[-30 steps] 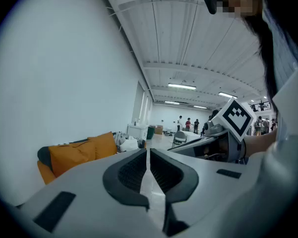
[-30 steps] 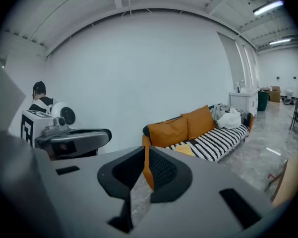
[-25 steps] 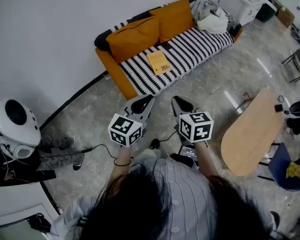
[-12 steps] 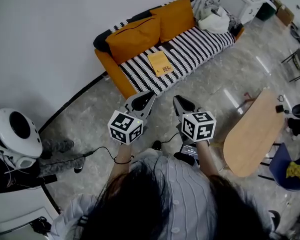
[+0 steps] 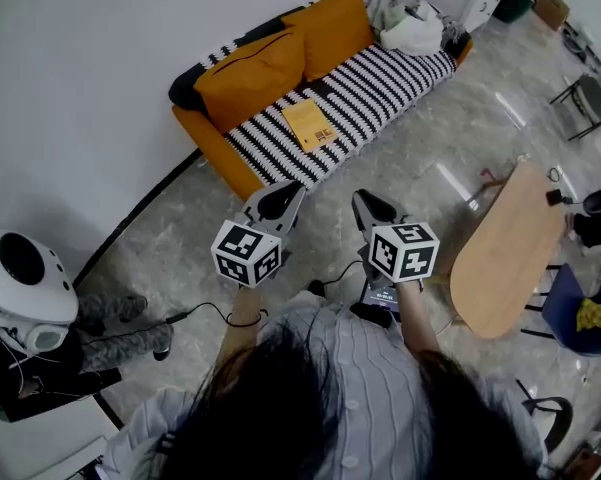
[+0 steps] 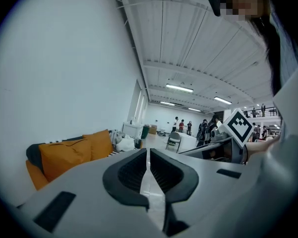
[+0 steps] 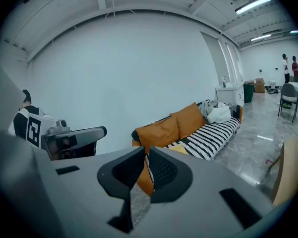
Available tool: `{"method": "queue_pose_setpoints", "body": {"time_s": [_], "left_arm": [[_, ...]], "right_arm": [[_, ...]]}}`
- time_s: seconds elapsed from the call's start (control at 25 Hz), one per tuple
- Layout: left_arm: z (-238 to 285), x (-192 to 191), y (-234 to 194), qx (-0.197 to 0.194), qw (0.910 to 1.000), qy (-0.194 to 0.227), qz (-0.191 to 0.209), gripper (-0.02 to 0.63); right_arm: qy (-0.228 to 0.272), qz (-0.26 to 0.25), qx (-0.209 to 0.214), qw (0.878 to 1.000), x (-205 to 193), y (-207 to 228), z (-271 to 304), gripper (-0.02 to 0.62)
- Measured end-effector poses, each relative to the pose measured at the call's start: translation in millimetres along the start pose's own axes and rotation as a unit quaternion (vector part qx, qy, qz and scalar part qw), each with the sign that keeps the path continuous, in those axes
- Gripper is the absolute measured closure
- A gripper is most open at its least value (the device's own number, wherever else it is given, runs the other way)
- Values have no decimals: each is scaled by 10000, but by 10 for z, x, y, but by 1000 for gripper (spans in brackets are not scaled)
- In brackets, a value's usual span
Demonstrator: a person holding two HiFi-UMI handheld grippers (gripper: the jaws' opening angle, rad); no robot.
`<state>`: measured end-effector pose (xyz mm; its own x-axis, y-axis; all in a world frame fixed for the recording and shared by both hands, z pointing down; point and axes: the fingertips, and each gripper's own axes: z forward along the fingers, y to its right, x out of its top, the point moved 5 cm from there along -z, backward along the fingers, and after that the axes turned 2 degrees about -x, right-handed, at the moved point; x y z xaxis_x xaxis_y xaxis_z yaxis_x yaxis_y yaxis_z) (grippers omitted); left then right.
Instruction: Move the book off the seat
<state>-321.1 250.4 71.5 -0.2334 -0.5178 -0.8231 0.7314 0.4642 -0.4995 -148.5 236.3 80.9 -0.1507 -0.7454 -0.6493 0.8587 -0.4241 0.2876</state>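
Observation:
An orange-yellow book lies flat on the striped seat of the sofa, near its left end, below two orange cushions. A corner of the book shows past the jaws in the right gripper view. Both grippers are held in the air over the floor, well short of the sofa. My left gripper is shut and holds nothing. My right gripper is shut and empty too. Each points toward the sofa.
A heap of clothes and a white bag fills the sofa's right end. A wooden oval table stands to my right, with chairs beyond. A white round device and cables lie at the left. Marble floor stretches between me and the sofa.
The view has shifted a little: the sofa and book sit slightly further left and up in the head view. Both grippers stay shut and side by side.

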Motion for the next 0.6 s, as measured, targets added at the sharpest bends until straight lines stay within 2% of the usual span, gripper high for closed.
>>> {"method": "queue_pose_setpoints", "body": {"time_s": [0.36, 0.6], "left_arm": [[120, -195, -130, -96, 9996, -118, -255, 594], [229, -248, -423, 201, 9989, -122, -401, 594]], "right_arm": [[-220, 11, -61, 9997, -61, 80, 170, 557], [-402, -113, 134, 9990, -11, 189, 513, 557]]}}
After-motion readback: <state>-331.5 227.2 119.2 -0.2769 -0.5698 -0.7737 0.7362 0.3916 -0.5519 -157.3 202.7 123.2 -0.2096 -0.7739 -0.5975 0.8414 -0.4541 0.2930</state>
